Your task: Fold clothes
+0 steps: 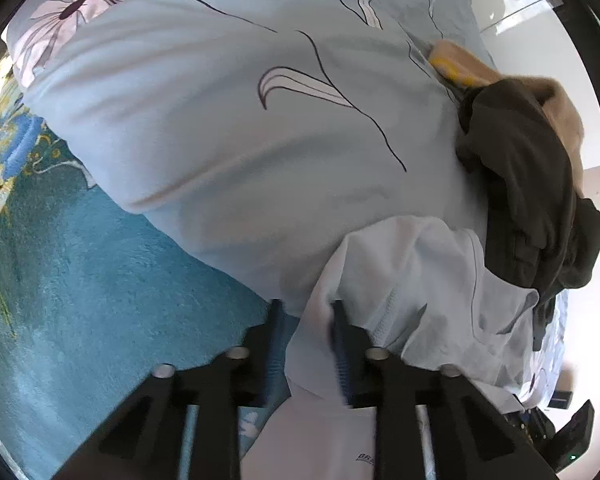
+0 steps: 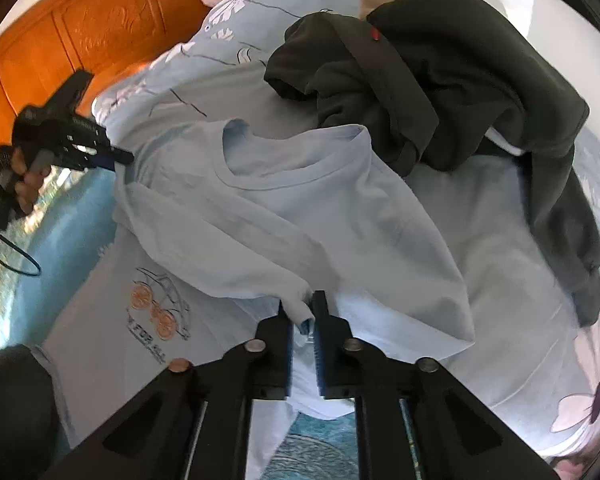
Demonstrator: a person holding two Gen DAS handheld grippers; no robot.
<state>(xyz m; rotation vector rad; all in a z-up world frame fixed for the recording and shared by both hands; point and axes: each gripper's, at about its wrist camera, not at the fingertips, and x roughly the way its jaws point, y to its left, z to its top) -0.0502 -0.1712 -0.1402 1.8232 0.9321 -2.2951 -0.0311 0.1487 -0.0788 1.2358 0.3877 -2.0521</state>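
Both claws are pinching the pale blue T-shirt [image 2: 320,200] lying mid-bed on the floral duvet [image 1: 204,120], left gripper [image 1: 306,312] clamping a shoulder at nine o'clock, right gripper [image 2: 302,308] the sleeve cuff at six, probably for spreading it, while only the right wrist view is showing its car print [image 2: 160,304].

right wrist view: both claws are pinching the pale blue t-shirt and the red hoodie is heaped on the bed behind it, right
Not quite: the hoodie is dark grey-green, not red; only a tiny red mark shows on it in the right wrist view. The rest holds: the right claw pinches a fold of the pale blue t-shirt, the left claw grips its far edge, and the hoodie is heaped on the bed behind it.
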